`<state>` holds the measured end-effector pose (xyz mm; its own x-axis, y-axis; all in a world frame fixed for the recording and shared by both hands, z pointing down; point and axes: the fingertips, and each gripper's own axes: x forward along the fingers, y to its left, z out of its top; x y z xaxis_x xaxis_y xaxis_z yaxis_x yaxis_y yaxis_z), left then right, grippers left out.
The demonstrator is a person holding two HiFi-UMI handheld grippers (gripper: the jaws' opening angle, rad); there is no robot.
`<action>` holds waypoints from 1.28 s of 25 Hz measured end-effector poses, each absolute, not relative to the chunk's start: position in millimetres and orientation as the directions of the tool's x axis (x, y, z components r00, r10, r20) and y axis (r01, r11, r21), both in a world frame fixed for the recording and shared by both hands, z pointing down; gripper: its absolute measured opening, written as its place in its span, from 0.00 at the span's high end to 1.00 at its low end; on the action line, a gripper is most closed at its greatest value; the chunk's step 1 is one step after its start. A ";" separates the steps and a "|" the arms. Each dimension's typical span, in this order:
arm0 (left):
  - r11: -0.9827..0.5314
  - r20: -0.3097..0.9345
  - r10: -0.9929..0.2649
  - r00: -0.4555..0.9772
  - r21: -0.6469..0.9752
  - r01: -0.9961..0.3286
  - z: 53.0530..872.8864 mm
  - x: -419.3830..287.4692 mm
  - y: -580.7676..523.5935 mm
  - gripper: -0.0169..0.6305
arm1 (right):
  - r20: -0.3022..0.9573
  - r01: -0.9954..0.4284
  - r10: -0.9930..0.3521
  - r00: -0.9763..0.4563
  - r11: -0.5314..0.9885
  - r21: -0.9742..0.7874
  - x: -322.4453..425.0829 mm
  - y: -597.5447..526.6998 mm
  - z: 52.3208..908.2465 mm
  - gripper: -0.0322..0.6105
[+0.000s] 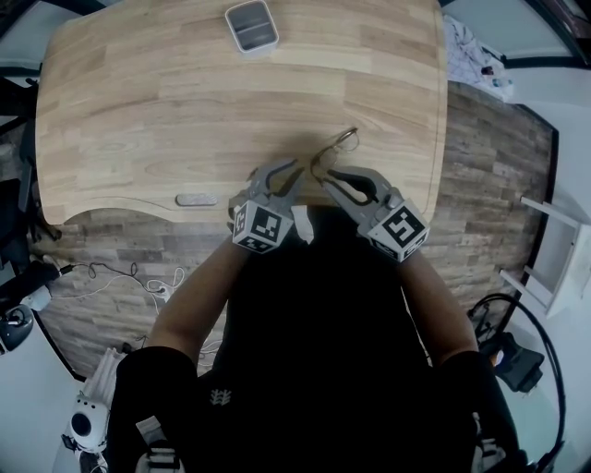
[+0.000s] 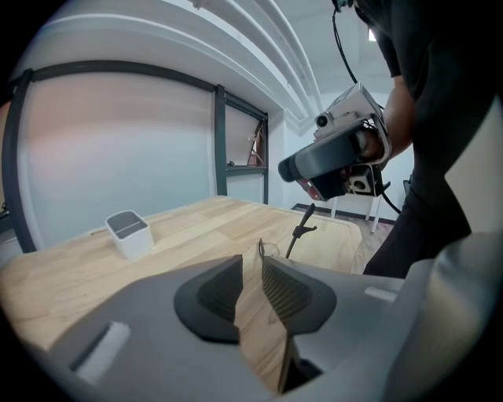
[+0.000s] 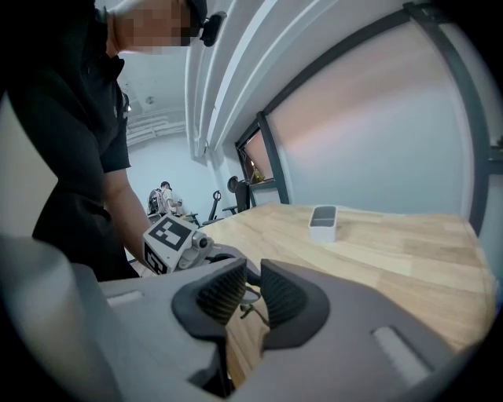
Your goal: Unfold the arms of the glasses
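Note:
Thin wire-framed glasses (image 1: 338, 146) hang a little above the wooden table (image 1: 138, 111), close to its front edge, and cast a shadow on the wood. My left gripper (image 1: 303, 168) comes at them from the left. In the left gripper view its jaws (image 2: 251, 263) are nearly together, with the frame's edge and a lens (image 2: 266, 250) at their tips. My right gripper (image 1: 325, 175) meets the glasses from the right. In the right gripper view a thin wire part with a hinge (image 3: 245, 302) lies in the narrow gap of its jaws (image 3: 253, 271). The left gripper's marker cube (image 3: 167, 239) shows just behind.
A small white and grey box (image 1: 251, 25) stands near the table's far edge, also seen as the box (image 2: 128, 232) and the box (image 3: 323, 221). A grey flat piece (image 1: 196, 199) sits at the front edge. Cables (image 1: 138, 277) lie on the floor at left.

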<state>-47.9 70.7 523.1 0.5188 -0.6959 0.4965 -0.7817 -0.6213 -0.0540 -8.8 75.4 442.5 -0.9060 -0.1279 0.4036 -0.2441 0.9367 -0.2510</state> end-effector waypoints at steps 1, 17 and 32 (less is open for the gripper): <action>-0.621 0.499 -0.695 0.518 -0.054 -0.782 523.8 -47.8 69.9 0.84 | 0.386 -0.255 -0.147 -0.911 0.935 -0.247 -6.5 69.3 436.5 0.88; -0.677 0.557 -0.625 0.547 -0.038 -0.735 552.8 -12.3 89.0 0.80 | 0.373 -0.367 -0.271 -0.887 0.905 -0.215 29.9 5.6 433.0 0.88; -0.588 0.575 -0.680 0.456 -0.056 -0.807 557.5 -49.9 48.6 0.79 | 0.417 -0.367 -0.246 -0.875 0.898 -0.241 45.5 14.1 451.8 0.88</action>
<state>-49.9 48.6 557.5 0.4560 -0.6796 0.5747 -0.8066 -0.5884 -0.0558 45.5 14.1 451.8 -0.8751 -0.2456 0.4170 -0.3670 0.8984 -0.2412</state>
